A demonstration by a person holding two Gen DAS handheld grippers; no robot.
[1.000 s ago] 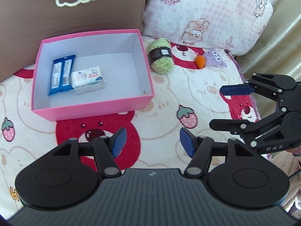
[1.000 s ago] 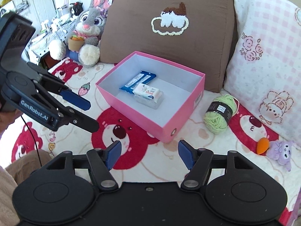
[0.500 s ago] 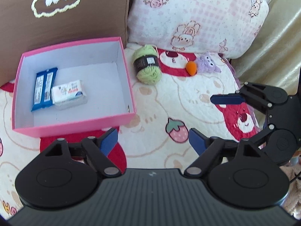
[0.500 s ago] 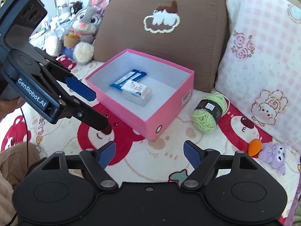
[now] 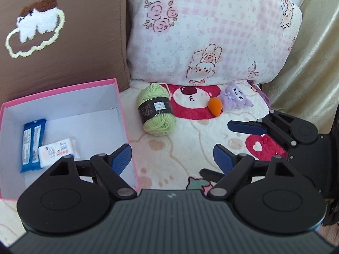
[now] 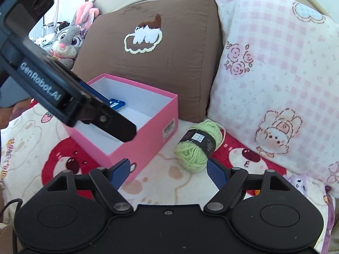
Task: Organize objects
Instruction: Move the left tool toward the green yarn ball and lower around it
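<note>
- Pink box [image 5: 121, 114]: sits on the bed's printed blanket [image 5: 190, 139], left in the left wrist view; lid off; holds a blue wrapped bar [image 5: 31, 144] and a white tissue pack [image 5: 57, 151] lying side by side.
- Green yarn ball [image 5: 156, 113]: on the blanket just right of the box, not touching it, in front of the pink pillow [image 5: 211, 31].
- Orange carrot toy [image 5: 215, 106] and purple plush [image 5: 235, 97]: touching each other, further right of the yarn.
- Left gripper [image 5: 171, 158]: jaws spread, nothing between them; the spread grew within the last second, steady now.
- Right gripper [image 6: 168, 169]: jaws likewise spread and bare; the yarn lies just beyond its right pad.
- Step in hand, as judged: approach to the loose items, yarn most likely first.
- Next move calls for: lowering open jaws astride the yarn's banded middle, closing gently, since soft wool compresses.
</note>
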